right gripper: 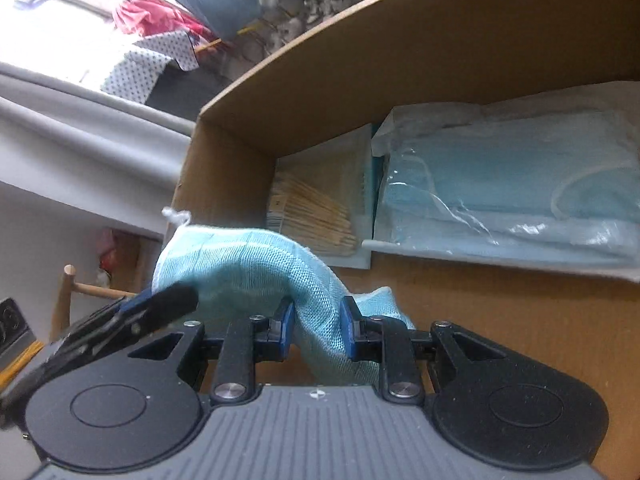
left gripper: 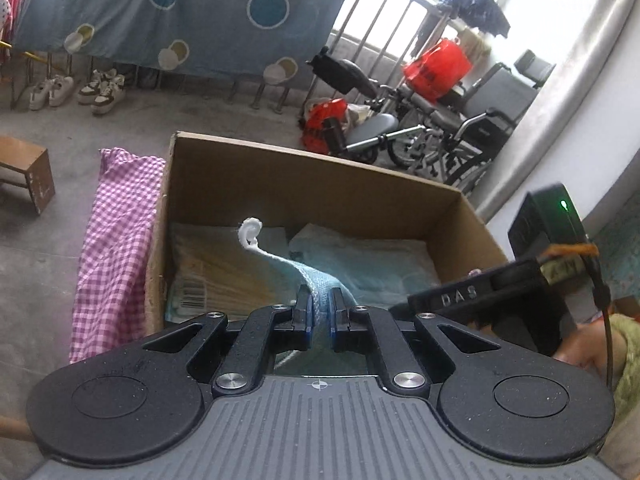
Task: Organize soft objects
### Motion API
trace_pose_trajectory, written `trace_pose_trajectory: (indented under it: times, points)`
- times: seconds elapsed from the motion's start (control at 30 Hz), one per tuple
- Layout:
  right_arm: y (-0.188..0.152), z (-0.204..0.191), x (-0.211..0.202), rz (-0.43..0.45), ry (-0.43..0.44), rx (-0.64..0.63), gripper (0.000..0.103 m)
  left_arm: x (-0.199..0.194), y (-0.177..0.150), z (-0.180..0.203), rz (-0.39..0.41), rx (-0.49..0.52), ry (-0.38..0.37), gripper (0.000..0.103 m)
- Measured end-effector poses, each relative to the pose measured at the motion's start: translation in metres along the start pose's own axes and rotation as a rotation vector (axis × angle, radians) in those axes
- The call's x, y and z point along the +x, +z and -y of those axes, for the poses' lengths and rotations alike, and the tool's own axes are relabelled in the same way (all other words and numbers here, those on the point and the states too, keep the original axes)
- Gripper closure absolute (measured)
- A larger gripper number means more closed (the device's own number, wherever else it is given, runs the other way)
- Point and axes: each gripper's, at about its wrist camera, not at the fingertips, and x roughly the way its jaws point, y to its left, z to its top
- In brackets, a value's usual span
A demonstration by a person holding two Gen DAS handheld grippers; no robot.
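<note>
Both hand-held grippers [left gripper: 320, 312] [right gripper: 318, 330] pinching blue cloth [right gripper: 256, 264] over box [left gripper: 280, 184]; checked fabric [left gripper: 116, 248] left-view only.

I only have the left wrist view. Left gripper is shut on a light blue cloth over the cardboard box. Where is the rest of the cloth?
Observer: The right gripper holds it too, pinching a thick bunch of the cloth just above the box floor.
Operator: Is the spot under it free?
Observer: Yes, the near floor is bare cardboard. The pack of wooden sticks and the bagged blue fabric lie further back, against the far wall.
Operator: Is the left gripper near the right one?
Observer: Close. The left gripper shows at the right view's left edge, shut on the cloth's other end.
</note>
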Motion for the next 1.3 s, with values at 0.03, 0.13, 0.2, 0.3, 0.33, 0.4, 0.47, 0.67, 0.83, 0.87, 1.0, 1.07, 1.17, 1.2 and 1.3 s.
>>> trace_pose_trajectory:
  times: [0.03, 0.13, 0.2, 0.3, 0.33, 0.4, 0.47, 0.67, 0.83, 0.87, 1.0, 1.07, 1.17, 1.2, 1.3]
  points:
    - [0.002, -0.002, 0.002, -0.01, 0.001, -0.008, 0.077, -0.003, -0.001, -0.002, 0.001, -0.008, 0.002, 0.097]
    - [0.003, -0.01, 0.0, -0.034, 0.012, -0.045, 0.077, -0.012, 0.001, -0.002, 0.013, -0.01, -0.002, 0.097]
    - [0.003, -0.017, -0.002, -0.064, 0.005, -0.084, 0.075, -0.018, 0.002, -0.001, 0.02, 0.008, 0.031, 0.094]
    - [0.004, -0.024, -0.006, -0.054, -0.029, -0.122, 0.063, -0.024, 0.004, -0.003, 0.029, 0.008, 0.074, 0.09]
    - [0.004, -0.025, -0.008, -0.041, -0.035, -0.128, 0.048, -0.027, 0.004, -0.005, 0.033, -0.009, 0.066, 0.086]
    - [0.006, -0.032, -0.014, -0.003, -0.042, -0.166, 0.035, -0.035, 0.004, -0.011, 0.047, -0.043, 0.044, 0.069]
    - [0.008, -0.041, -0.016, 0.01, -0.05, -0.215, 0.034, -0.049, 0.0, -0.013, 0.087, -0.055, 0.036, 0.054]
    - [0.013, -0.078, 0.001, 0.009, -0.162, -0.442, 0.012, -0.087, -0.017, -0.016, 0.171, -0.054, 0.032, 0.03]
    - [0.016, -0.096, 0.033, -0.015, -0.23, -0.542, 0.017, -0.118, -0.04, -0.025, 0.249, -0.067, 0.059, 0.021]
    - [0.017, -0.098, 0.041, -0.02, -0.248, -0.558, 0.024, -0.122, -0.045, -0.026, 0.258, -0.068, 0.068, 0.021]
    - [0.022, -0.099, 0.067, -0.063, -0.29, -0.571, 0.043, -0.131, -0.058, -0.035, 0.267, -0.098, 0.068, 0.02]
    - [0.021, -0.098, 0.076, -0.106, -0.264, -0.58, 0.049, -0.134, -0.065, -0.04, 0.27, -0.116, 0.067, 0.02]
    - [0.009, -0.106, 0.084, -0.191, -0.208, -0.67, 0.049, -0.138, -0.073, -0.05, 0.267, -0.142, 0.07, 0.019]
    - [0.005, -0.107, 0.086, -0.222, -0.193, -0.69, 0.049, -0.138, -0.075, -0.053, 0.265, -0.151, 0.072, 0.019]
    - [-0.007, -0.11, 0.092, -0.311, -0.164, -0.733, 0.049, -0.14, -0.08, -0.06, 0.259, -0.168, 0.075, 0.019]
